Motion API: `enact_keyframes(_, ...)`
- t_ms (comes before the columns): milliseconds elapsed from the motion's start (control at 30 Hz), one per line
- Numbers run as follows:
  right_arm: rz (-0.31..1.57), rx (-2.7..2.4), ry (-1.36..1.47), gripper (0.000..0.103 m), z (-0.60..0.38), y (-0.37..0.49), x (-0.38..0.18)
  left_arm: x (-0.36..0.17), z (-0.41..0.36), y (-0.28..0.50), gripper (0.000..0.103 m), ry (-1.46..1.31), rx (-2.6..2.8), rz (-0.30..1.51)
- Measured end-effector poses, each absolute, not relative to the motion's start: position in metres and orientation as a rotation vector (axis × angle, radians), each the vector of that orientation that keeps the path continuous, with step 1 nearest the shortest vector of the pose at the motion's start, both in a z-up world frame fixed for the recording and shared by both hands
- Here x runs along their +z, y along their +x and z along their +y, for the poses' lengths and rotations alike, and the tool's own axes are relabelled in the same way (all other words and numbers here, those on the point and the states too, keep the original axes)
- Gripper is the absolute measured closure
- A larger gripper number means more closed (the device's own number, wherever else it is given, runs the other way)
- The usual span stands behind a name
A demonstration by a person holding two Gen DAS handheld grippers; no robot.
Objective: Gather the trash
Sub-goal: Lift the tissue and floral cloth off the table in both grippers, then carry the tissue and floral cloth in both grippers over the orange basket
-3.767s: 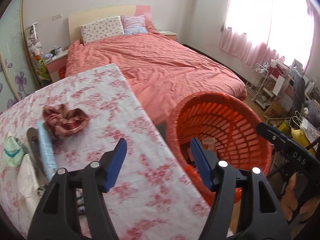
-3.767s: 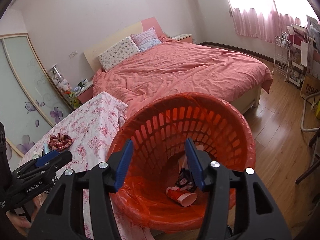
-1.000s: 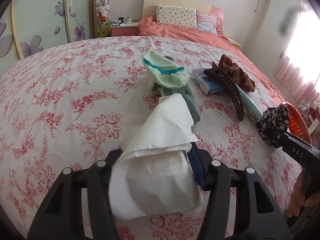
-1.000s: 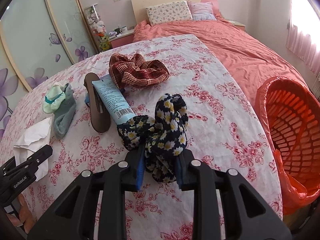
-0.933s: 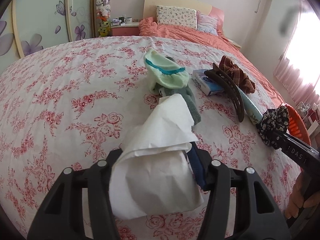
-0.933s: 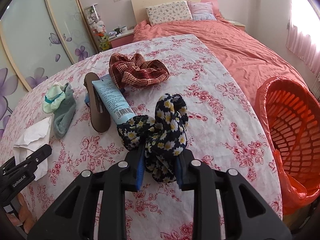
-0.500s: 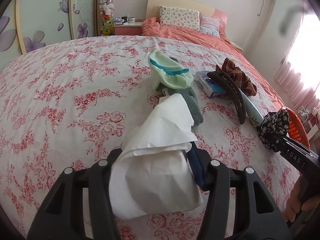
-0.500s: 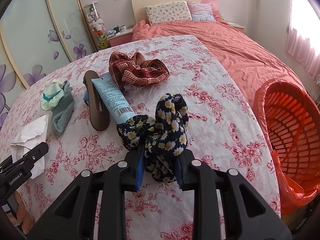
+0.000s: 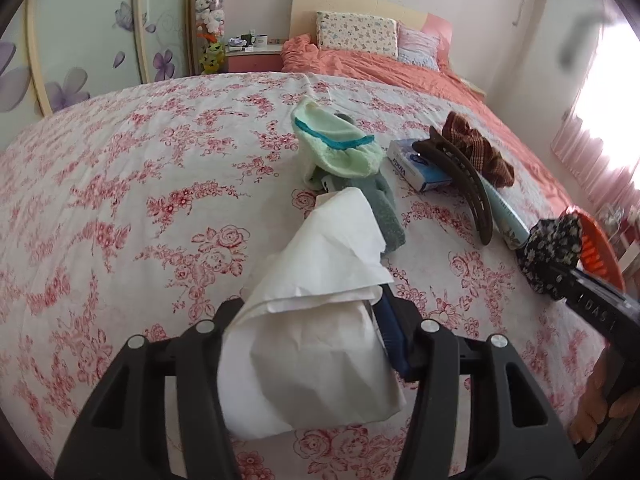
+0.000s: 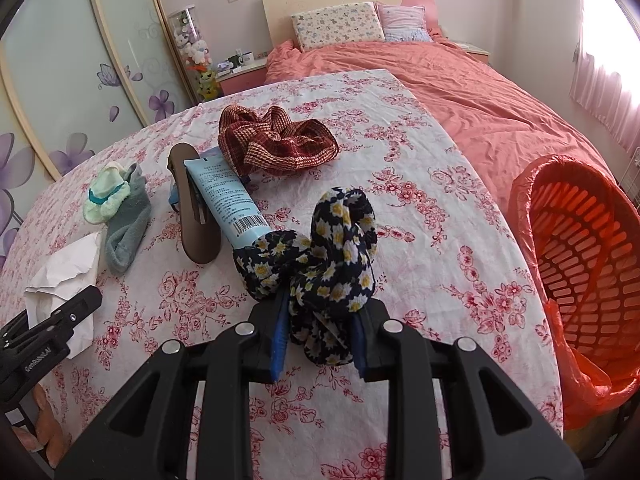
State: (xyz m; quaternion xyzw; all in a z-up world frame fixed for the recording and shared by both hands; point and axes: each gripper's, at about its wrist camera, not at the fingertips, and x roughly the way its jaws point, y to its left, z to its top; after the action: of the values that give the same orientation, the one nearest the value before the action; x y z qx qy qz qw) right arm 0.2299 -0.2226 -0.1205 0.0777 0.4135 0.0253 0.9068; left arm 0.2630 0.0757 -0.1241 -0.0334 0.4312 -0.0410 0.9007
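Two grippers, both loaded. Left gripper (image 9: 316,332) is clamped on a tissue (image 9: 316,320): white, crumpled, folded into a loose cone that rises past the fingertips and sags below them, hiding the left finger. Right gripper (image 10: 318,338) has its jaws closed most of the way on a scrunchie (image 10: 320,256), dark fabric with yellow and white daisies, bunched up and standing above the blue pads (image 10: 279,332).

Both loads sit over the counter (image 10: 420,208), which wears a white cloth with red roses. Whether the tissue's lower edge touches the cloth, cannot tell.

On the counter beyond the scrunchie: a light blue tube (image 10: 224,196) with a barcode, lying against a brown hair clip (image 10: 192,216); a red checked scrunchie (image 10: 276,140) behind them; a pale green sock (image 10: 106,194) on a grey-green one (image 10: 128,228) further left.

Bin (image 10: 580,264): orange, slotted, lined with an orange bag, just beside the counter's right edge, well right of the right gripper. Pink bed (image 10: 460,84) behind.
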Motion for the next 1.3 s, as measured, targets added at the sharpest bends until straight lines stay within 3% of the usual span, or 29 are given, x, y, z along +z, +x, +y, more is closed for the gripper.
enact_keyframes(33,0.853,0.059,0.159,0.077,-0.223,0.230,-0.120,-0.124,0.073,0.265,0.058,-0.039,-0.079,0.895)
enact_keyframes(167,0.830,0.084,0.169,0.083,-0.229,0.223,-0.117,-0.121,0.074,0.268,0.066,-0.026,-0.090,0.912)
enact_keyframes(767,0.687,0.081,0.179,0.083,-0.254,0.185,-0.068,-0.063,0.048,0.239,0.068,0.017,-0.112,0.796)
enact_keyframes(1300,0.520,0.007,0.208,0.083,-0.301,0.138,-0.028,-0.005,-0.036,0.204,0.068,0.045,-0.295,0.678)
